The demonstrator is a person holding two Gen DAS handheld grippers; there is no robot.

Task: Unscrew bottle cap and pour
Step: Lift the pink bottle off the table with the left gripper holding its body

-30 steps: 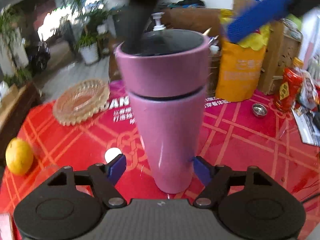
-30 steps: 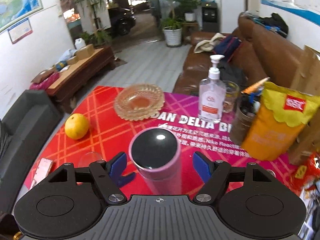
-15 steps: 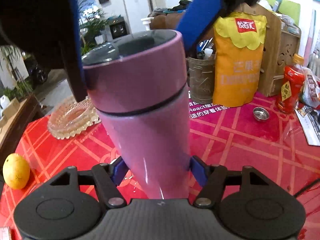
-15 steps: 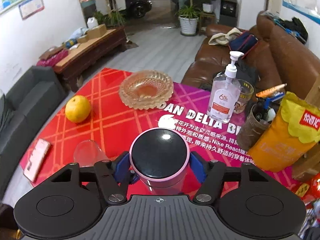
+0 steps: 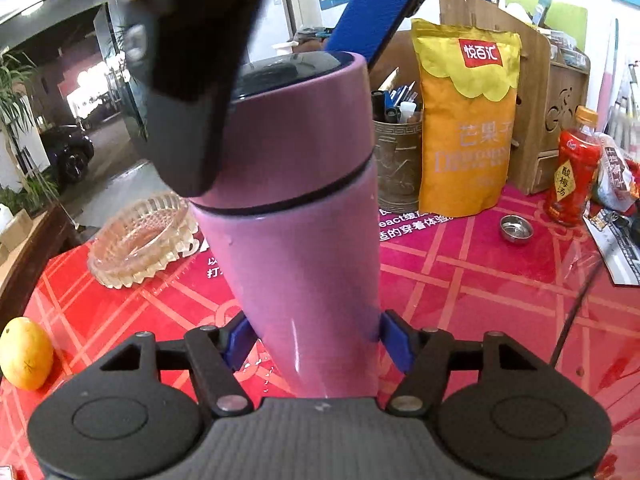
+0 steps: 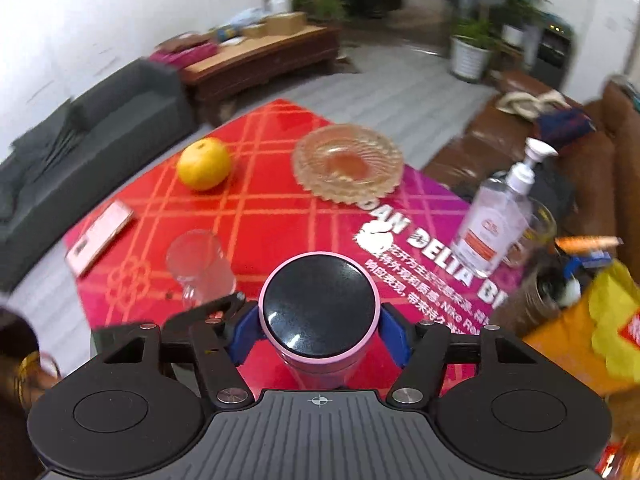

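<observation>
A pink bottle [image 5: 308, 272] with a pink cap [image 5: 296, 136] and a black glossy top [image 6: 319, 306] stands tilted over the red table. My left gripper [image 5: 316, 340] is shut on the bottle's lower body, blue pads pressed against both sides. My right gripper [image 6: 319, 336] is shut on the cap from above; in the left wrist view one of its blue fingers [image 5: 372, 12] reaches down to the cap's right side. A thin dark seam separates cap and body. An empty clear glass [image 6: 198, 266] stands on the table left of the bottle.
A cut-glass dish [image 5: 140, 236] and an orange [image 5: 25, 354] lie left. A pen holder [image 5: 396, 168], yellow snack bag [image 5: 468, 128], red drink bottle [image 5: 572, 172] and small metal cup [image 5: 516, 229] stand right. A pump bottle [image 6: 496, 216] and a phone [image 6: 100, 236] are also on the table.
Both grippers closed from open: the left onto the bottle's body, the right onto the cap. The bottle now leans, and the right wrist view has swung round, blurred by motion.
</observation>
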